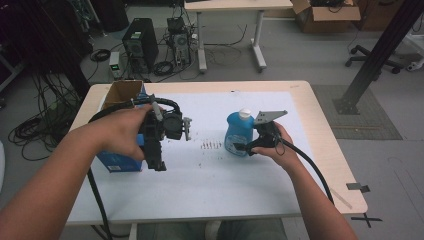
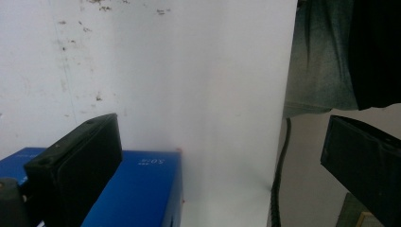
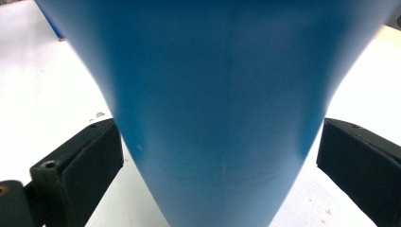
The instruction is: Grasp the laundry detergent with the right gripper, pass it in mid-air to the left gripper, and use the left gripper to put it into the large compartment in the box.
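We see the right gripper (image 1: 248, 148) placed around the blue bottle (image 1: 237, 134), which stands upright near the middle of the table (image 1: 320, 130), a little toward its right edge. Its jaws sit on both sides of the bottle, but we cannot tell if they press it. The left gripper (image 1: 156, 157) is spread wide, grasping nothing, above the blue box (image 1: 119, 161) near the left edge.

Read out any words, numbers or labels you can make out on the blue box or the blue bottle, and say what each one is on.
"30%", printed white and seen upside down in the left gripper view, uncertain: on the top of the blue cardboard box.
White label patch on the box's front in the high view: too small to read.
Blue plastic bottle with a white cap: pale label marks, too blurred to read.
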The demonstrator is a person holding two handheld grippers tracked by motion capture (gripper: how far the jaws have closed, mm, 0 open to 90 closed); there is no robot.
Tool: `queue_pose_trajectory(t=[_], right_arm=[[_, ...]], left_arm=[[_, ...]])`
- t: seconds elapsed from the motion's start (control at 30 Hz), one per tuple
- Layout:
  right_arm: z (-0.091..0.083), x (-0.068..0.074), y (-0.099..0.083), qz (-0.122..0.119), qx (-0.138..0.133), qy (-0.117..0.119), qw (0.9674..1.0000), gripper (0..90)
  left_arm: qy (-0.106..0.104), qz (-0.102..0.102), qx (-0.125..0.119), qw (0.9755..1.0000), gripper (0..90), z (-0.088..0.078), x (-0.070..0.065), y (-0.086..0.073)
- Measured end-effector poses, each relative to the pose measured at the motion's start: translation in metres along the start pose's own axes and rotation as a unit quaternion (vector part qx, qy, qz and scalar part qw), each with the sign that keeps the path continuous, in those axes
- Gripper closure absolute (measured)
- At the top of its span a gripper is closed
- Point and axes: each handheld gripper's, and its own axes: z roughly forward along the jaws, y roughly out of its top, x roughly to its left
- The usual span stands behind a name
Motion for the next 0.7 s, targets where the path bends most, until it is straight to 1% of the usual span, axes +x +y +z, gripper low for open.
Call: queue_pose_trajectory(t=[0.13,0.23,0.3,0.33,0.43,0.7], right_arm=[[0.0007,0.0012,-0.0008,0.002,-0.010,-0.006,0.9999,1.5],[0.0013,0.0019,-0.0015,0.001,-0.014,-0.010,0.9999,3.3],[0.0015,0.0021,-0.0019,0.001,-0.015,-0.008,0.9999,3.8],[0.0016,0.0025,-0.0027,0.000,-0.016,-0.012,0.9998,6.3],[0.0018,0.0029,-0.0040,-0.003,-0.018,-0.013,0.9997,8.8],[0.0023,0.0027,-0.0056,-0.002,-0.019,-0.022,0.9996,13.2]], left_arm=[[0.000,0.001,-0.001,1.0000,0.2,0.0002,0.0001,0.0003],[0.000,0.000,-0.001,1.0000,0.2,0.0002,-0.0001,0.0004],[0.000,0.000,-0.001,1.0000,0.2,0.0002,-0.0002,0.0003],[0.000,0.001,-0.002,1.0000,0.2,0.0000,0.0000,0.0000],[0.001,0.000,-0.001,1.0000,0.2,0.0000,0.0004,-0.0005],[0.000,0.001,-0.002,1.0000,0.2,0.0015,0.0006,0.0000]])
